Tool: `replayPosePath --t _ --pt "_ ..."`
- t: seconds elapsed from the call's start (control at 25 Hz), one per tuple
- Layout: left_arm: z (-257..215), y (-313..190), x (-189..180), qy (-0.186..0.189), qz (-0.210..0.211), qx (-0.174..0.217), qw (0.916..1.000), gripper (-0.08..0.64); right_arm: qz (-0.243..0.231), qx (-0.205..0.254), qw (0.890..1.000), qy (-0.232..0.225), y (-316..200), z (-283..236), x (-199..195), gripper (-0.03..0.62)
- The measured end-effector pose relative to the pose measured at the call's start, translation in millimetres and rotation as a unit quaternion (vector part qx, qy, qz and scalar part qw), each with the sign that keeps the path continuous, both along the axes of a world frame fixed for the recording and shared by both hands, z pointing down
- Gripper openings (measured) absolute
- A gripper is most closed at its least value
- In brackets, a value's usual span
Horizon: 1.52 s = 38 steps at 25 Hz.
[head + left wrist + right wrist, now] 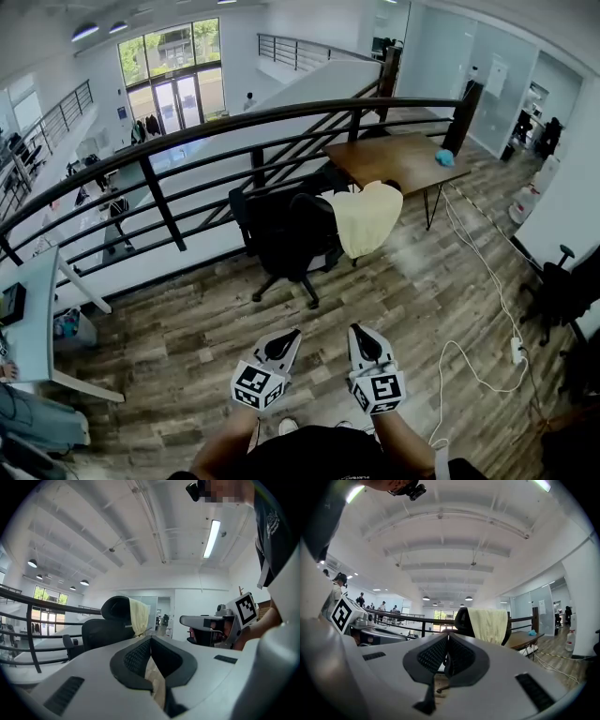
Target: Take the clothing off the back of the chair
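The jaws of the left gripper (151, 640) are together, pad against pad, and nothing is between them; through the slit below the pads only the wooden floor (187, 337) shows. The jaws of the right gripper (447, 638) are also together and hold nothing. In the head view both grippers are side by side low in the picture, near each other but not touching. They are held level over the floor and point towards the chair.

Ahead of them, well apart, stands a black office chair (281, 234) on a wheeled base. The clothing (367, 217), a pale yellow garment, hangs over the back of the chair, on the side that is nearer to the table. It is draped on both sides of the top edge and no gripper touches it. In the right gripper view the garment is just right of the jaw tips and farther away.

Behind the chair is a brown wooden table (394, 157) with thin dark legs, and a small teal thing (444, 157) lies on its far end. A dark curved railing (187, 141) passes behind the chair and the table. A white cable (487, 281) lies across the floor on the right.
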<state>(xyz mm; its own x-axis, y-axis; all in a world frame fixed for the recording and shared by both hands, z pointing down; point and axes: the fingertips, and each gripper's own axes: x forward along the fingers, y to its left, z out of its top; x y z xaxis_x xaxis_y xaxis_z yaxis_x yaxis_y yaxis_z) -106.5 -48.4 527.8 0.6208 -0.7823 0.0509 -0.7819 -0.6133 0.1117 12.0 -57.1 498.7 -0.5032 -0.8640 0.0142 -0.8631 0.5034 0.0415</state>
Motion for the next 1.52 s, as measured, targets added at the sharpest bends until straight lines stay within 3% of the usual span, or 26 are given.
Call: replayPosePath --t 0.64,1.16,1.52 --pt "3.9 -22.0 -10.3 0.009 0.029 -0.003 0.9995 0.012 0.026 -0.003 1.000 0.011 -12.6 0.6 -12.1 0.022" --pt "-1.1 -71.7 30.1 -0.004 0.033 -0.002 0.9994 0.012 0.039 -0.004 0.999 -0.005 -63.1 2.8 26.8 0.022" --pt "-5.2 -108.9 46.5 -0.011 0.013 0.000 0.9999 0.012 0.020 -0.001 1.000 -0.013 -103.3 1.5 42.8 0.021"
